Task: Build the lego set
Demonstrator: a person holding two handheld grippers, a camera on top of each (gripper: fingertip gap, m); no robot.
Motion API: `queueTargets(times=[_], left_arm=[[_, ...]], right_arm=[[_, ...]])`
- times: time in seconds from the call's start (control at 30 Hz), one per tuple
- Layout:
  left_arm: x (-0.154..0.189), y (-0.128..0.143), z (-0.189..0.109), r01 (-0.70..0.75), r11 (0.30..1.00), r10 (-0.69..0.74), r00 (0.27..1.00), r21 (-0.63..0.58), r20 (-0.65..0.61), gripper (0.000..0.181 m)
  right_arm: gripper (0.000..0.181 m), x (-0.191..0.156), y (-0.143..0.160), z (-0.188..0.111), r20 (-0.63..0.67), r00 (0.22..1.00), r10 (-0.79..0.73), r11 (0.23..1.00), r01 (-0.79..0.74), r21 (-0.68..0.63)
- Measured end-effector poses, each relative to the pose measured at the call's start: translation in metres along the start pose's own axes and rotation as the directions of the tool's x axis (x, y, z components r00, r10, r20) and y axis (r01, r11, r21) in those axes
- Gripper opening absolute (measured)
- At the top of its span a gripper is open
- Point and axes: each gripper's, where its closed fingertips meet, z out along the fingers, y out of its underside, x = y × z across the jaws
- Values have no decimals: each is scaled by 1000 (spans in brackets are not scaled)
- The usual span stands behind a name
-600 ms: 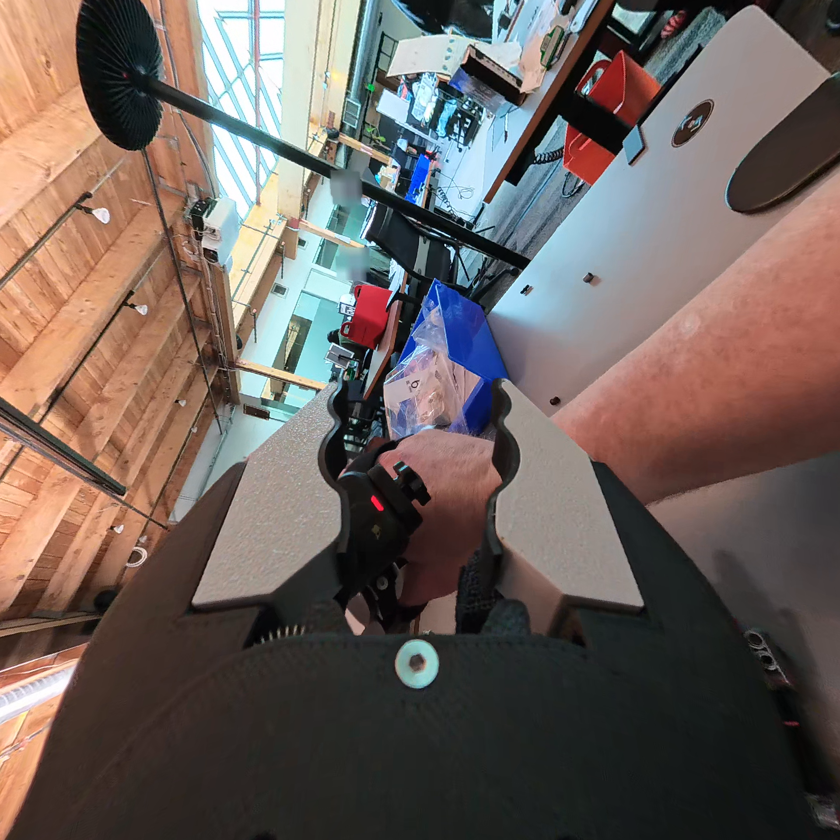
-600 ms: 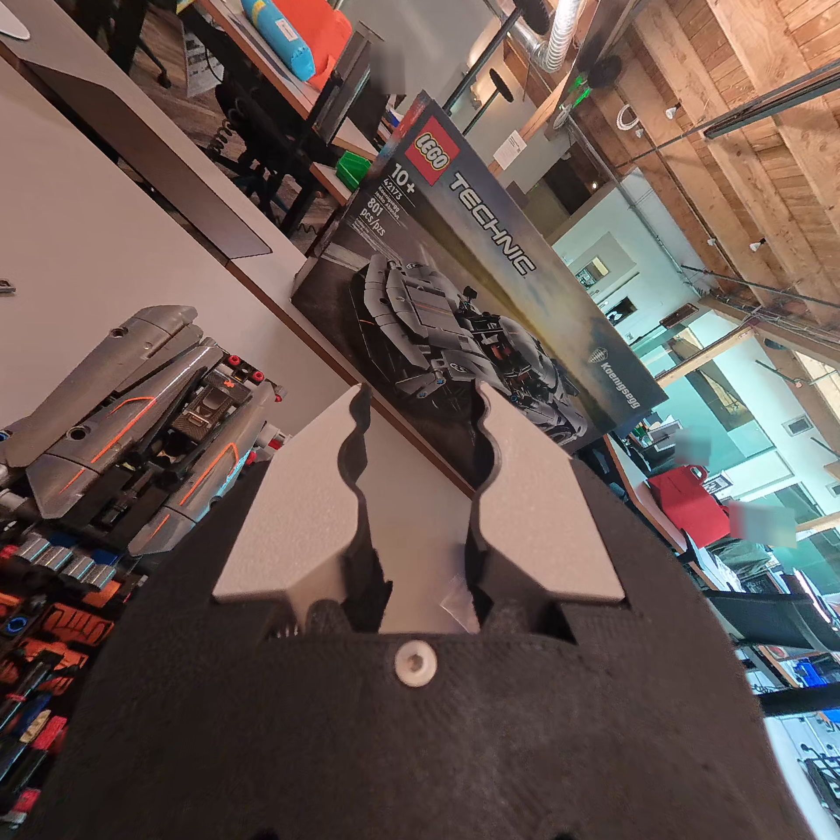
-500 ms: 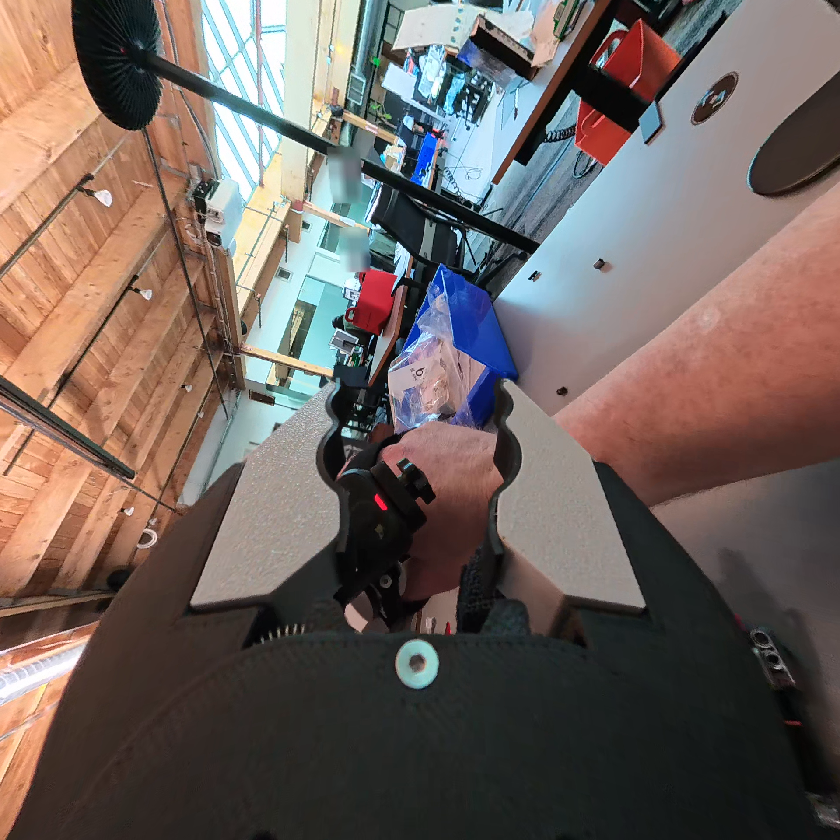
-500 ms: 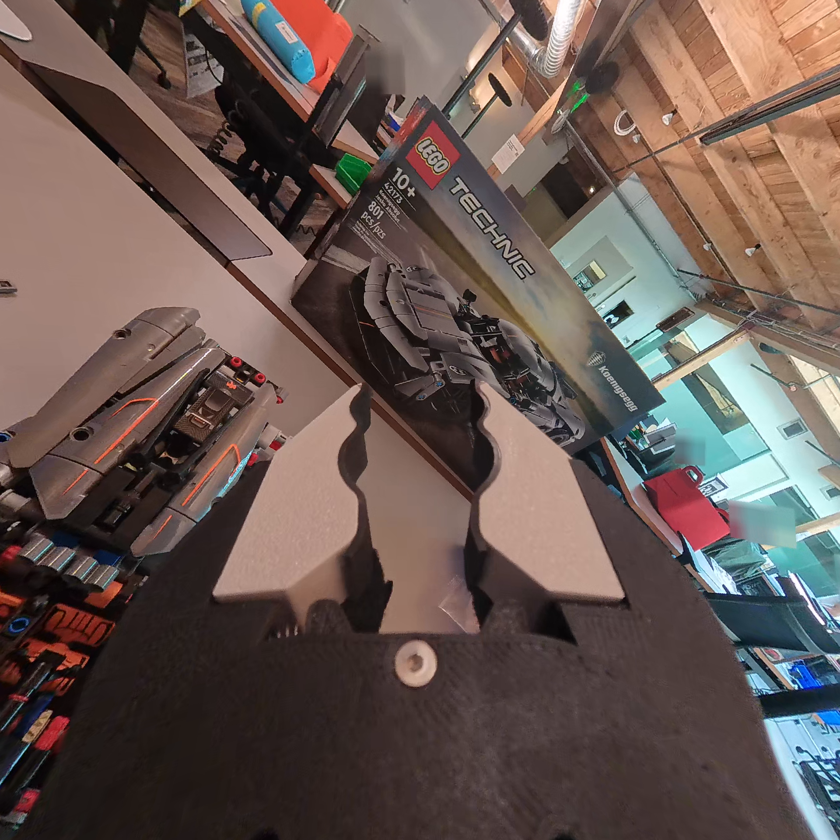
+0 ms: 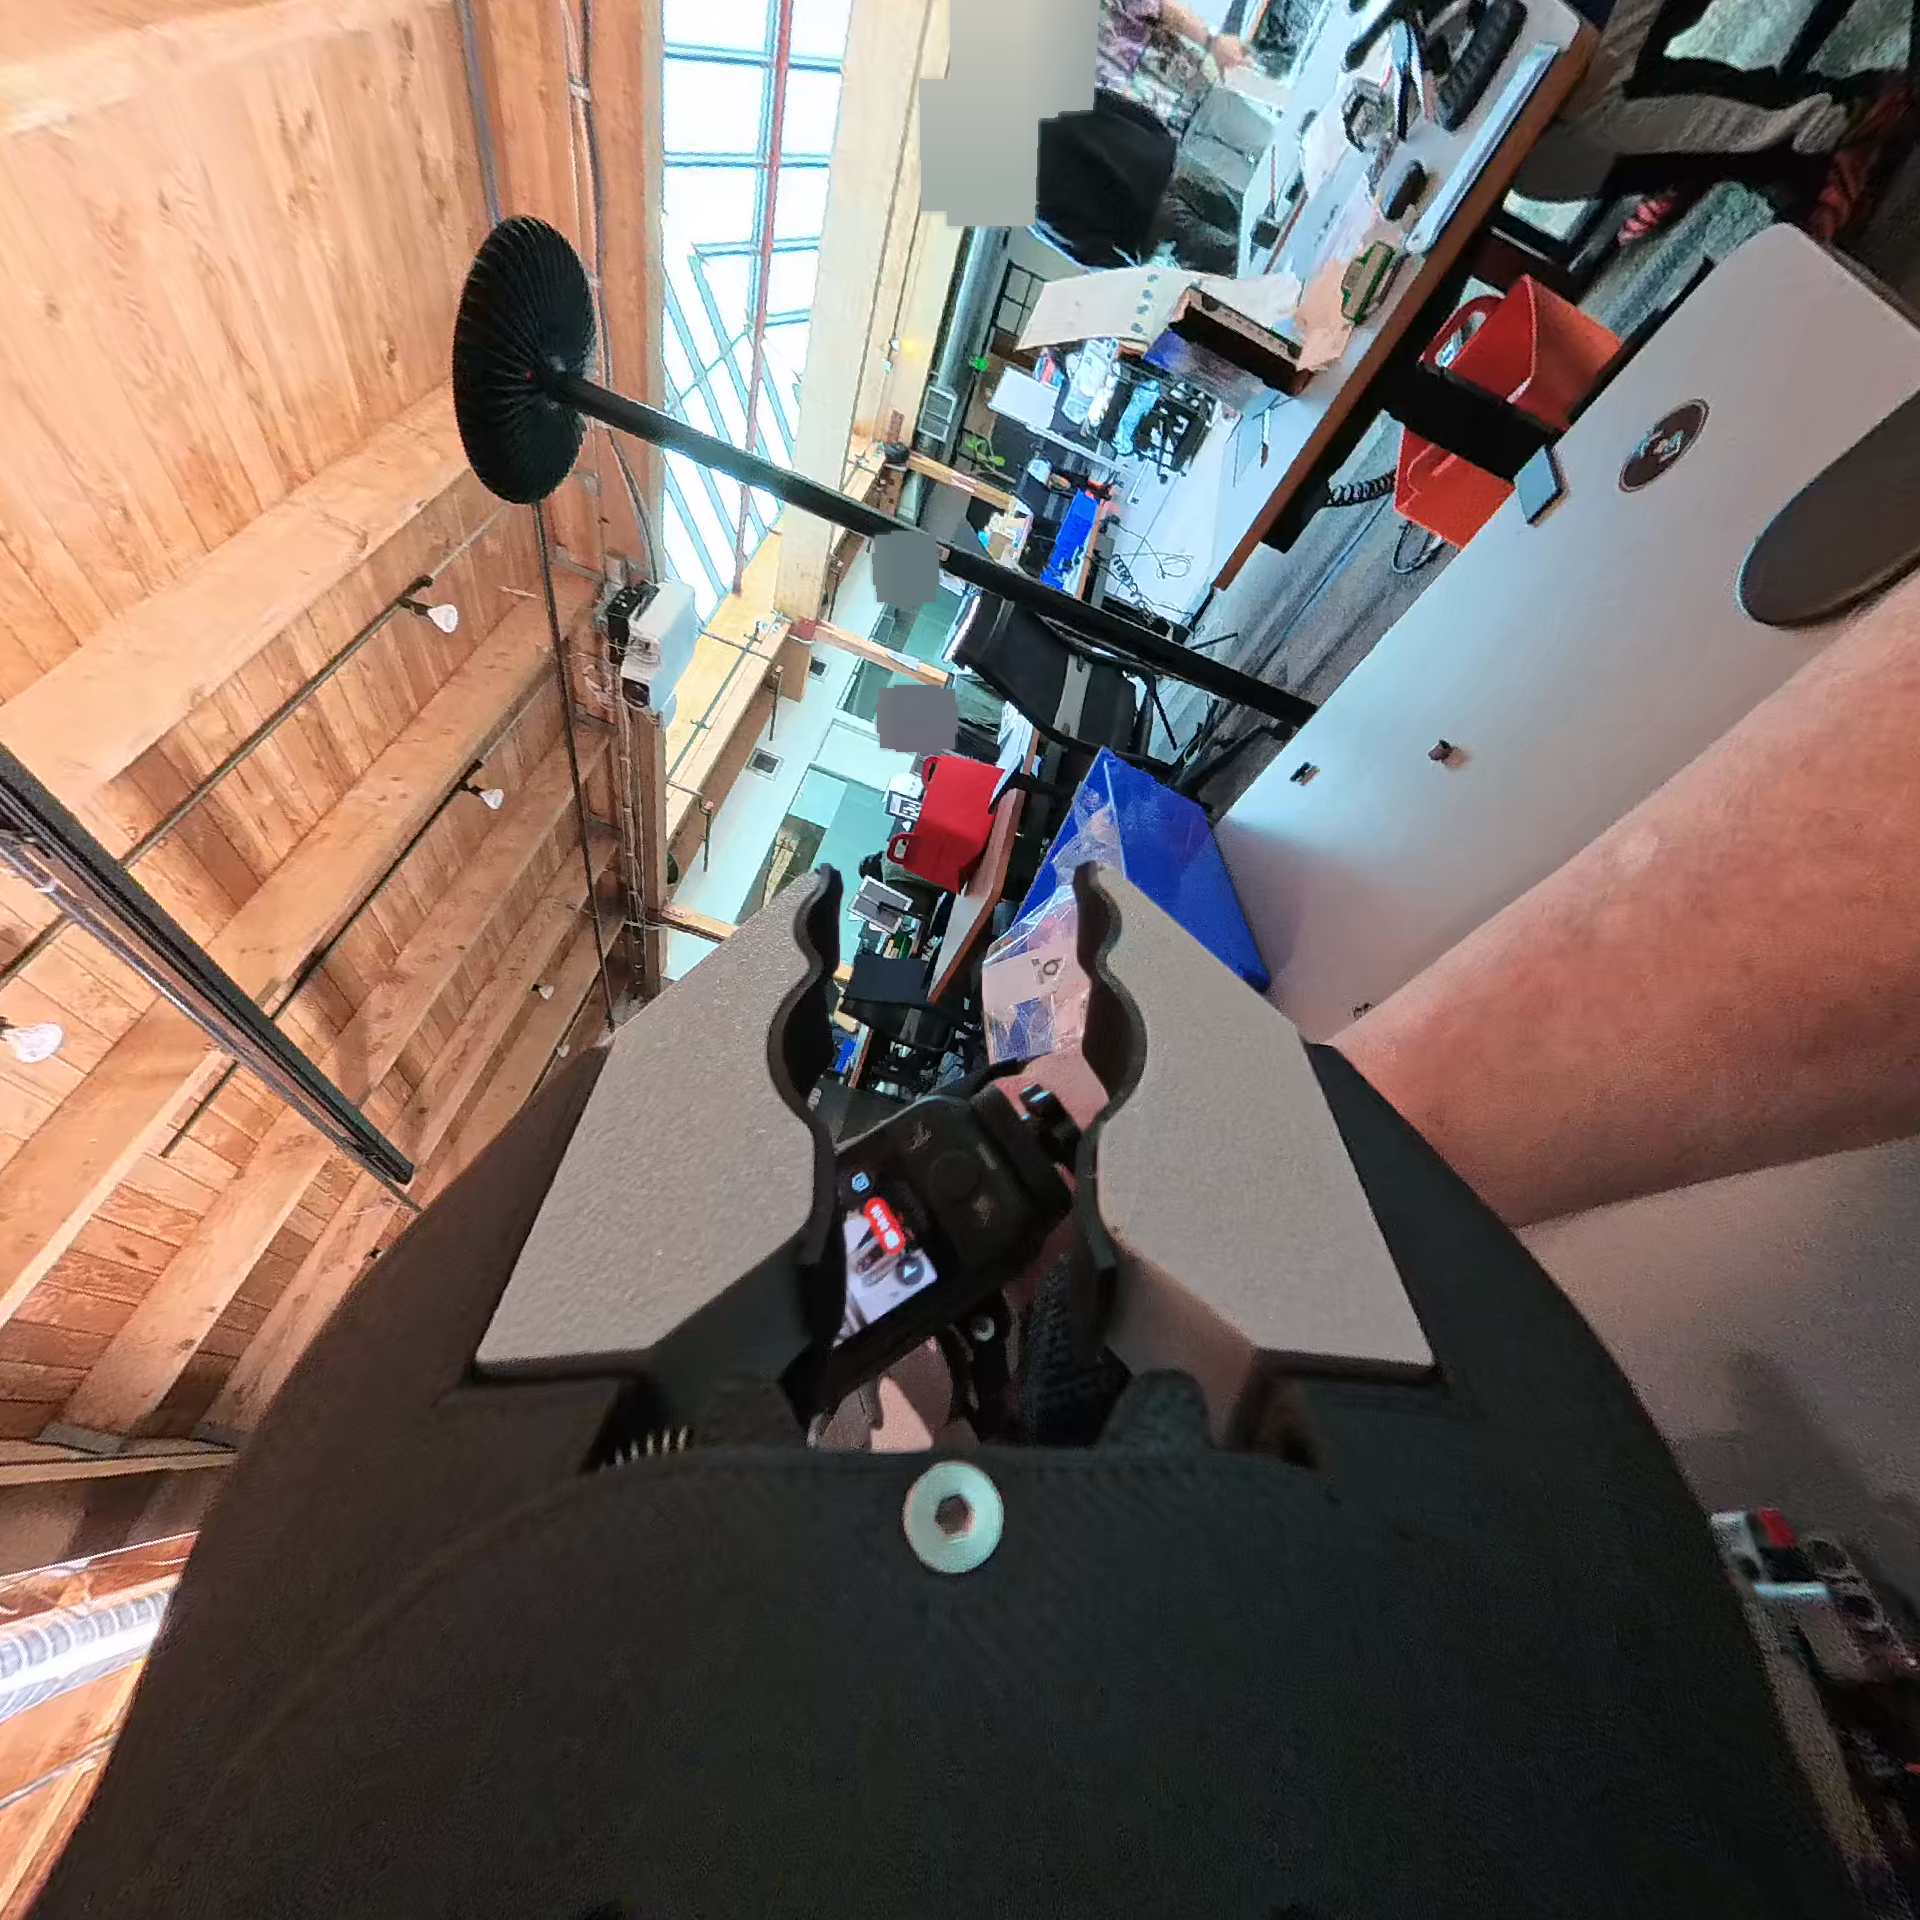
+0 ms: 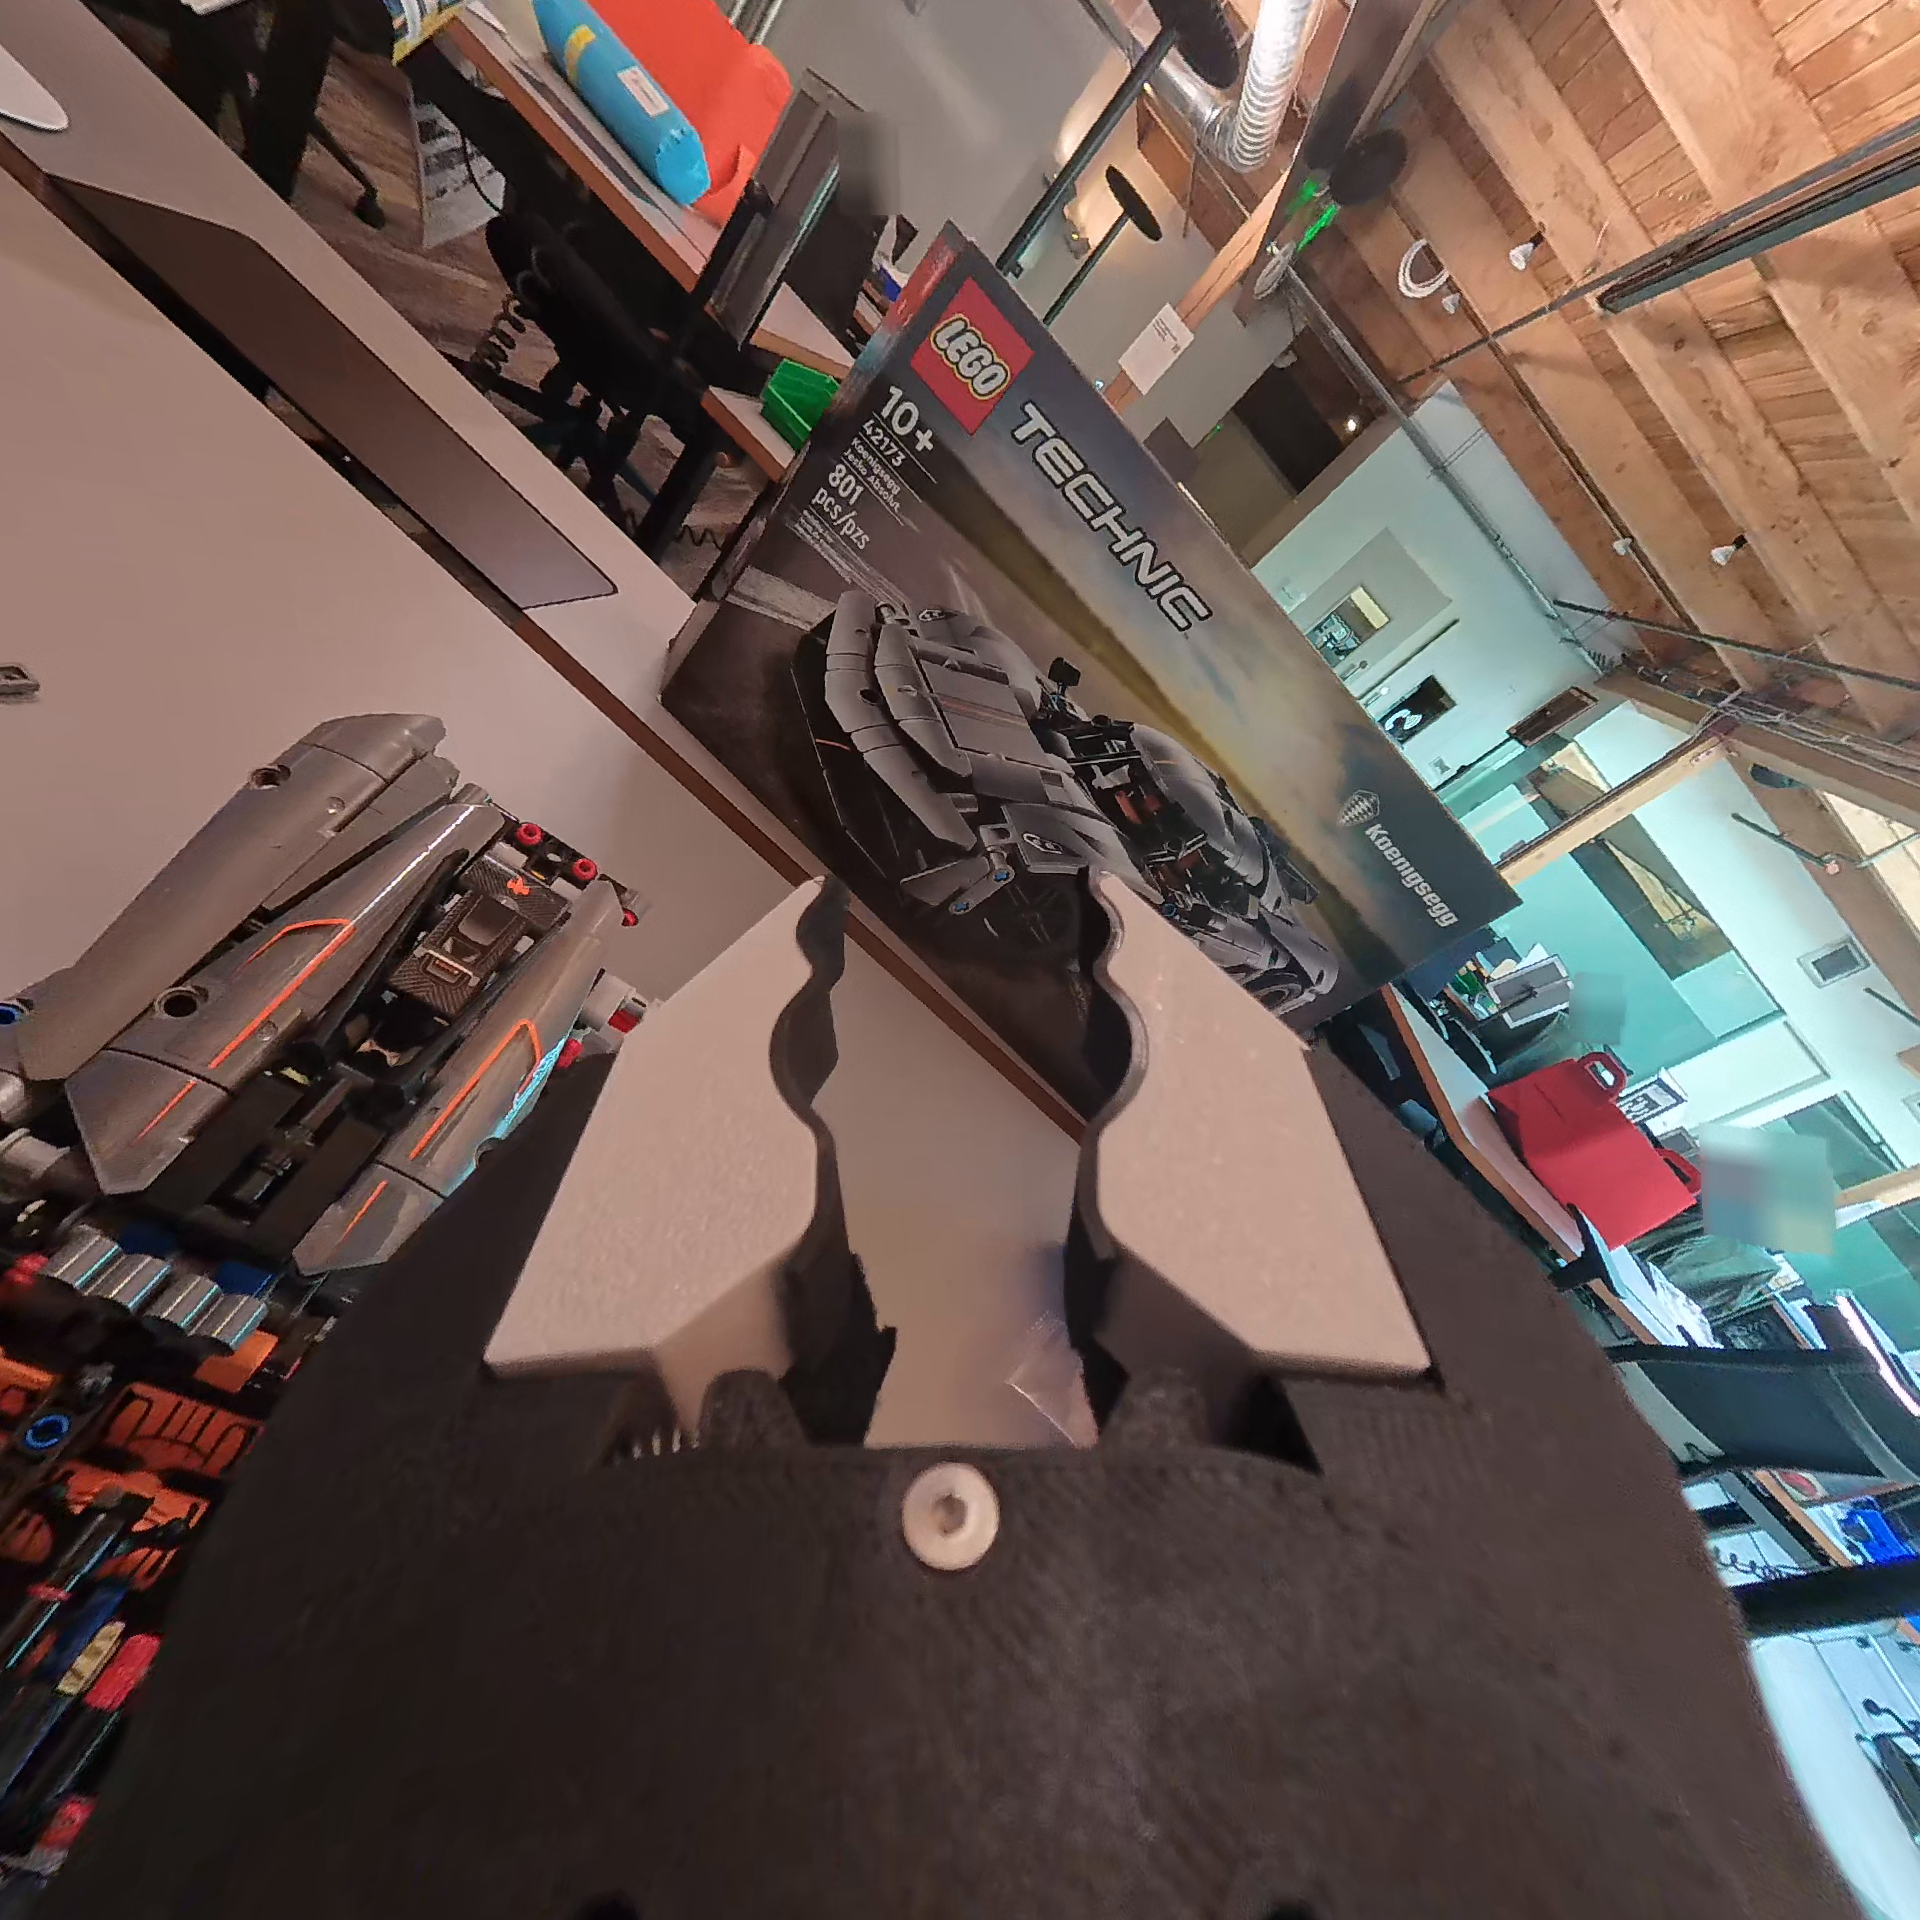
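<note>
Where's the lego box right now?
In the right wrist view, the lego box stands at the far edge of the white table, just beyond the open right gripper, with the part-built grey car model to its left.

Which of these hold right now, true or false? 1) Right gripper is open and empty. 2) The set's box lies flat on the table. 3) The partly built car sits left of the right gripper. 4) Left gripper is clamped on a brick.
1) True: the right gripper is open with nothing between its fingers.
2) False: the box stands upright at the table edge.
3) True: the partly built car lies to its left.
4) False: the left gripper is open and grips nothing.
</note>
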Motion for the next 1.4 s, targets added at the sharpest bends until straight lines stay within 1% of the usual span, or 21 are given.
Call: queueTargets(times=[0.1,0.13,0.2,0.3,0.37,0.43,0.5,0.53,0.6,0.63,0.73,0.8,0.87,0.93,1.1,1.27,1.37,1.4], left_arm=[[-11,-1,-6,10,1000,-11,999,20,35,40],[-18,-2,-10,19,999,-22,998,34,66,37],[-43,-2,-21,63,996,-73,984,67,161,30],[-89,22,-40,148,988,-156,932,48,329,22],[-115,50,-52,232,973,-217,879,19,425,21],[-136,87,-63,339,940,-281,810,-21,514,27],[-152,128,-75,467,883,-357,718,-33,597,30],[-154,149,-77,526,849,-383,681,-53,624,33],[-151,192,-79,631,768,-410,618,-111,671,39],[-146,211,-79,673,728,-419,587,-131,692,48],[-121,266,-71,762,603,-412,550,-236,726,75],[-101,292,-65,799,534,-425,537,-277,729,91],[-88,310,-63,806,496,-404,543,-323,736,96],[-81,318,-62,805,480,-390,552,-349,737,97],[-77,324,-61,807,470,-383,552,-359,740,97],[-78,323,-62,787,486,-357,575,-379,736,95],[-87,315,-67,777,505,-370,587,-375,720,80],[-91,312,-70,779,506,-379,587,-371,715,73]], right_arm=[[45,1,0,0,0,1000,9,1000,-9,0],[45,1,1,0,1,1000,15,1000,-15,2],[47,2,2,0,13,999,48,999,-48,5],[48,7,8,2,31,992,121,993,-121,3],[53,12,13,5,40,984,173,985,-173,-2],[59,16,19,7,42,974,221,975,-221,-5],[68,19,23,10,50,960,276,961,-276,-9],[71,20,26,11,52,953,299,954,-298,-10],[78,22,30,13,53,940,338,941,-338,-14],[80,23,32,15,43,939,342,940,-342,-16],[92,23,36,18,31,933,359,933,-359,-20],[95,19,38,20,49,920,390,921,-389,-26],[97,16,41,22,51,920,389,921,-387,-37],[97,16,42,23,47,923,382,924,-381,-41],[98,14,41,23,51,923,381,924,-379,-41],[97,9,40,23,56,933,355,935,-353,-44],[93,13,39,21,55,933,356,934,-355,-35],[86,15,39,20,64,928,367,930,-366,-34]])
